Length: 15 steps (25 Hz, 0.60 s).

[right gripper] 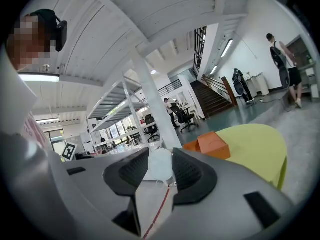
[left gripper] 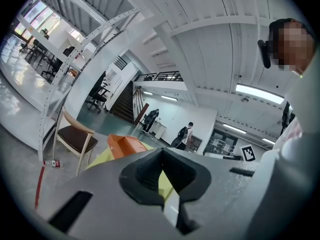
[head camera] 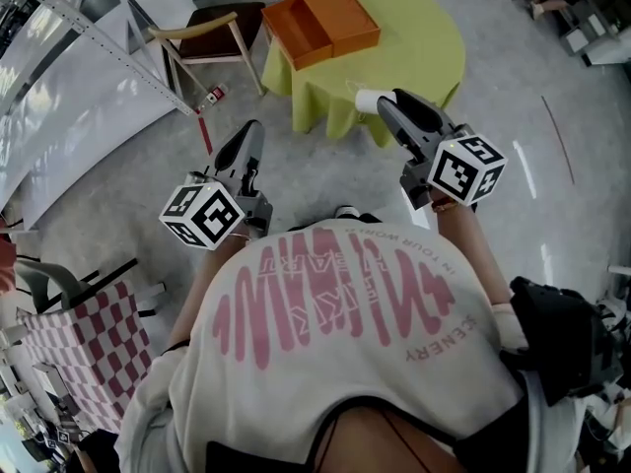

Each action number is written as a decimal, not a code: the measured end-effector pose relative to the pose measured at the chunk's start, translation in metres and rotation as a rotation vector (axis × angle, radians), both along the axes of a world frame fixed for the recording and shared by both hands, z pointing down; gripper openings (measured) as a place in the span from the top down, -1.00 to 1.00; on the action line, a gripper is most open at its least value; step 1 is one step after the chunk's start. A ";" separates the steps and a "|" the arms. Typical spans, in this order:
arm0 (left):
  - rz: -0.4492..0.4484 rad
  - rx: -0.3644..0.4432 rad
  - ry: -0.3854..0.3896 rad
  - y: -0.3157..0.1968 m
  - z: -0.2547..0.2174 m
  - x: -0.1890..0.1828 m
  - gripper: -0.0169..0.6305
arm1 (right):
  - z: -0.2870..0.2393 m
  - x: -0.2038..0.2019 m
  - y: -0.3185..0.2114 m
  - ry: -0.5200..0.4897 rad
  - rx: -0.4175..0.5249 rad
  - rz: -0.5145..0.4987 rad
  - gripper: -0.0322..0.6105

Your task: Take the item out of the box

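Both held out ahead; right gripper clamping white item, left gripper closed, empty

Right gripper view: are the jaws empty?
No, the right gripper is closed on a white item, which sits between its pads.

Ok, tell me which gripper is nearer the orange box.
Right. The right gripper is by the table's near edge, below the box; the left gripper hangs back over the floor.

Orange box, open (lid laid alongside), on yellow-green table, white crumpled item clamped between jaws
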State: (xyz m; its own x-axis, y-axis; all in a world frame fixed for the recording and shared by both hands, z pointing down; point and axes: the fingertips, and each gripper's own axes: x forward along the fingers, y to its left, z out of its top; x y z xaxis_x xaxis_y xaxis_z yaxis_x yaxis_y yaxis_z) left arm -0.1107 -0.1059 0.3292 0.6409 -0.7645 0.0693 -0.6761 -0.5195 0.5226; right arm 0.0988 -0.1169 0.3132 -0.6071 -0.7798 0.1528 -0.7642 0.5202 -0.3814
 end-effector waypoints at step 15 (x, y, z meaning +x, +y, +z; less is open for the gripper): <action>0.036 -0.004 0.003 0.030 0.016 -0.032 0.92 | 0.028 -0.019 0.044 0.019 -0.041 0.091 0.44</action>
